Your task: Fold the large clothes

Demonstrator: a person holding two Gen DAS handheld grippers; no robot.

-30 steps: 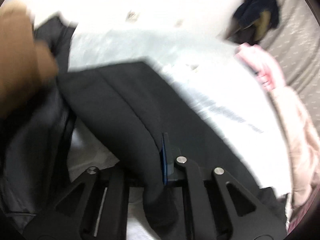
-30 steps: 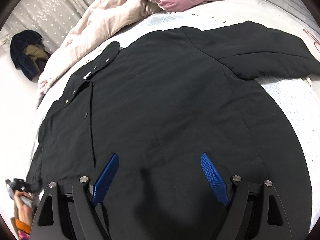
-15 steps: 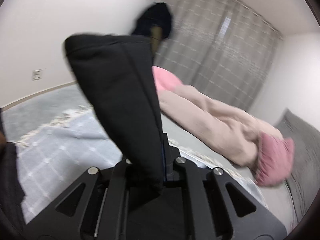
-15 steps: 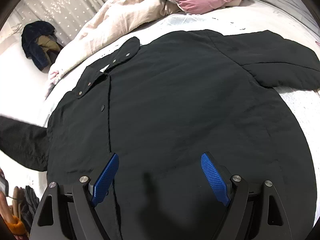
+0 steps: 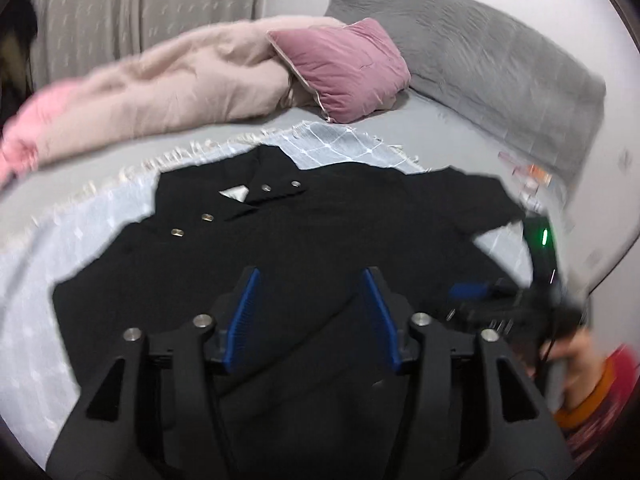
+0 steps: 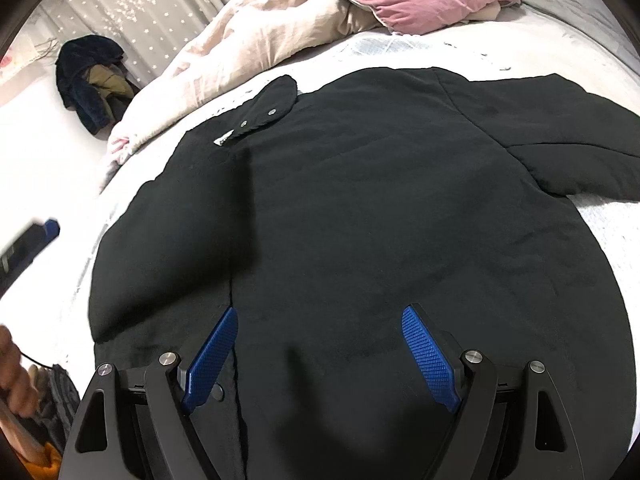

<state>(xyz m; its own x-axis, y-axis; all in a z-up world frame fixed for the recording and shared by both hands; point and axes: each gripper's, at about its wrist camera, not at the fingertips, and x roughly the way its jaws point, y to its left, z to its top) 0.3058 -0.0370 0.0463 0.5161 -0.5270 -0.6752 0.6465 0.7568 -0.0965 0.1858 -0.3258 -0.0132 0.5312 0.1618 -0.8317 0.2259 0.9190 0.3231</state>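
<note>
Bed: covered by a pale fringed throw, with a beige duvet and a pink cushion piled at the far side.
Black coat: laid flat on the throw, front up, one sleeve folded across the body, the other sleeve spread outward.
Handling: judged thick, soft and fairly heavy, not slippery; best taken at the outstretched sleeve's cuff or at the hem corners.
Snap collar: seen at the far end.
Left gripper: fingers were held apart, nothing gripped.
Right gripper: fingers spread wide above the hem, empty.
</note>
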